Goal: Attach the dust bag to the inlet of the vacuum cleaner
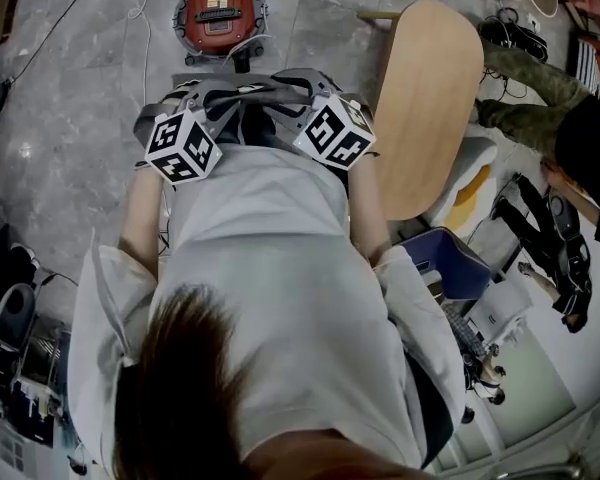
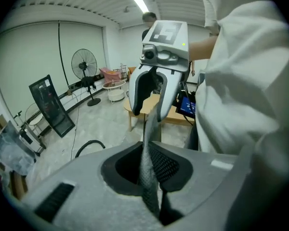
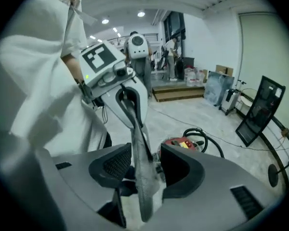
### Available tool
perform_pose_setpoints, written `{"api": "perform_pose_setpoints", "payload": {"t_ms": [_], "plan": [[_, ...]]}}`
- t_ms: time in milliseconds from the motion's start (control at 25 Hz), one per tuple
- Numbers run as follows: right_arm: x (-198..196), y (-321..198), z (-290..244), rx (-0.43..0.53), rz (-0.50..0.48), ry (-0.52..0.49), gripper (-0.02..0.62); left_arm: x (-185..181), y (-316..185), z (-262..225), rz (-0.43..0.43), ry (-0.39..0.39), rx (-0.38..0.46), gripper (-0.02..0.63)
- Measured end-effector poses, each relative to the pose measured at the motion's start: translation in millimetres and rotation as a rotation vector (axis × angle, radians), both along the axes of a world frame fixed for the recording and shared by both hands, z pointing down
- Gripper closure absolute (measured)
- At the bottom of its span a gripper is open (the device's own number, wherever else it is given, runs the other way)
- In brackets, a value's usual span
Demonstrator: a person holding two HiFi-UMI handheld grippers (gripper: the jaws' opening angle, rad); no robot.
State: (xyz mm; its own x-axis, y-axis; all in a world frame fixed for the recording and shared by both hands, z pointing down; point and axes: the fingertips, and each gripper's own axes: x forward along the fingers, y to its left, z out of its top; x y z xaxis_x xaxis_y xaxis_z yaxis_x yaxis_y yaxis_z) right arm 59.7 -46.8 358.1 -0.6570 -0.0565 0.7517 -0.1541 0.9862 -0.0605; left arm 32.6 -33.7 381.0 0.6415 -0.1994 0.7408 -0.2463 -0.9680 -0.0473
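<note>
Currently, the left gripper (image 2: 147,165) is seen closed on a thin fold of the grey dust bag (image 1: 248,92), and that pinch is best kept firm so the cloth is not lost while the bag is carried down. The bag is held in the air in front of the person, stretched as a band between the two grippers. It is well apart from the red vacuum cleaner (image 1: 220,13), which sits on the floor beyond it with a black hose curled at its side. The right gripper (image 3: 144,165) is shown with its jaws apart; the cloth hangs between them but is not pressed by either pad, so a firm bite on the bag's edge is judged necessary before anything is fitted. The bag's mouth should be kept spread and taut and brought squarely over the inlet, which cannot be made out from here. Slack cloth is likely to fold over the opening, so both edges are better gripped close to the mouth.
</note>
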Motion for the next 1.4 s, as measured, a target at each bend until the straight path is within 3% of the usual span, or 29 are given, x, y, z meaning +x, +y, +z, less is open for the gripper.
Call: {"api": "perform_pose_setpoints", "payload": {"t_ms": [200, 320, 640, 960, 1200, 1400], "plan": [[6, 19, 52, -0.038, -0.135, 0.188, 0.441, 4, 8, 24, -0.001, -0.004, -0.038, 0.566], [8, 15, 76, -0.035, -0.144, 0.246, 0.5, 6, 9, 42, -0.012, -0.003, -0.058, 0.566], [12, 23, 150, -0.024, -0.179, 0.405, 0.549, 7, 22, 116, -0.086, -0.063, -0.12, 0.565], [8, 29, 213, -0.022, -0.271, 0.418, 0.558, 3, 31, 186, -0.18, -0.111, -0.195, 0.565], [8, 27, 272, -0.126, -0.24, 0.415, 0.558, 2, 27, 248, -0.23, -0.099, -0.268, 0.565], [7, 25, 327, -0.154, -0.204, 0.426, 0.558, 1, 23, 303, -0.25, -0.111, -0.3, 0.563]]}}
